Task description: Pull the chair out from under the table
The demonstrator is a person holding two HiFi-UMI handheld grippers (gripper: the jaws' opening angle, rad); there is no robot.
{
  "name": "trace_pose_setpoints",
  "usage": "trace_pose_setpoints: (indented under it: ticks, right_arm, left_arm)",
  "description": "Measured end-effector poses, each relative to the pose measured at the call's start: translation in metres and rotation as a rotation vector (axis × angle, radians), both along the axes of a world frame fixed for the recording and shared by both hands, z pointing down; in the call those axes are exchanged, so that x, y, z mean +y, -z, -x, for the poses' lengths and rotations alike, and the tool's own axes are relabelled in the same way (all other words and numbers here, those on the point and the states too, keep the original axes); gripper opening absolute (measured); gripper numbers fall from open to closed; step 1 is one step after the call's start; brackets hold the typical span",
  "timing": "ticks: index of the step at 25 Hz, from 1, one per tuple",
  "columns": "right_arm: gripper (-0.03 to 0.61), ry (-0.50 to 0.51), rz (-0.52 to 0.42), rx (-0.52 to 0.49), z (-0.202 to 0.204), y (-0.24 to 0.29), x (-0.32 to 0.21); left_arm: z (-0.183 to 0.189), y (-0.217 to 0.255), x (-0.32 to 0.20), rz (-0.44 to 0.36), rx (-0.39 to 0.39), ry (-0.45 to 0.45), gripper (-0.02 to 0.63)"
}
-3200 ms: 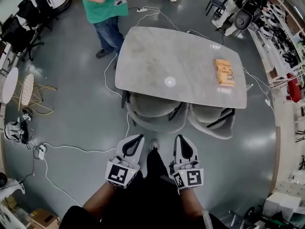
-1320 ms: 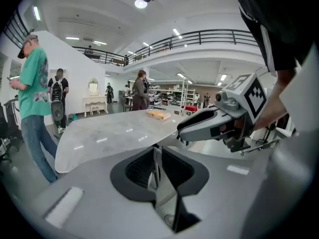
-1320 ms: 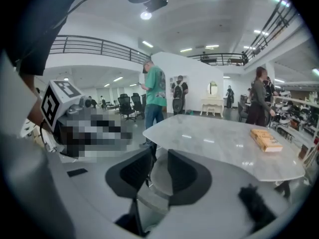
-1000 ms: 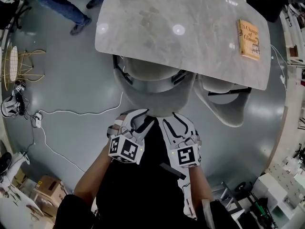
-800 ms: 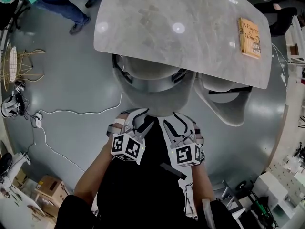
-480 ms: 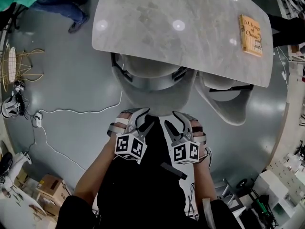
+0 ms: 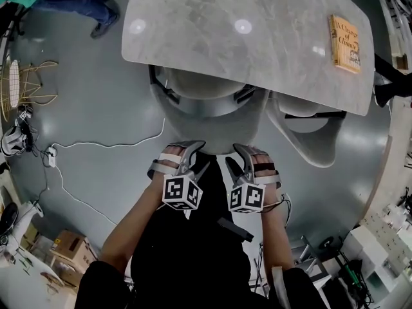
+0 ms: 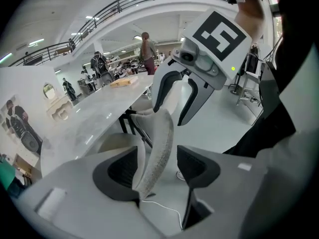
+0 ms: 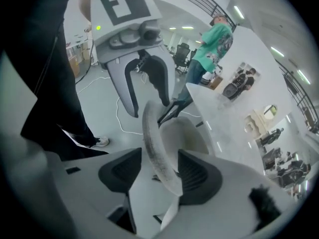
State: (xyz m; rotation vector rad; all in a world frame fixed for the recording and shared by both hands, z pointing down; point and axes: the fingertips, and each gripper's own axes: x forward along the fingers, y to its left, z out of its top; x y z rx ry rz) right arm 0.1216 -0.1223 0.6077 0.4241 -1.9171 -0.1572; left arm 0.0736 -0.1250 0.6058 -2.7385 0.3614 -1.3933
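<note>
Head view: the chair (image 7: 212, 121) sits tucked under the surface (image 7: 244, 37), its back rim on the near side. The left tongs (image 7: 193, 154) and right tongs (image 7: 235, 157) meet that rim.

Left gripper view: the jaws, just opened wide, flank the rim without pressing.

Right gripper view: likewise.

Seat both deeper, clench squarely, and pull evenly nearward.

The chair (image 7: 209, 121) is speckled pale grey, the table (image 7: 212, 37) marbled light grey, the book (image 7: 346, 34) orange.
</note>
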Motion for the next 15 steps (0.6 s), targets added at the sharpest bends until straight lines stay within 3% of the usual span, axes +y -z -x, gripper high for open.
trace_pose_setpoints:
  ticks: [15]
  right_arm:
    - [0.23, 0.032, 0.029, 0.064, -0.006, -0.039, -0.008]
  left_arm:
    - [-0.009, -0.029, -0.007, -0.025, -0.07, -0.054, 0.25]
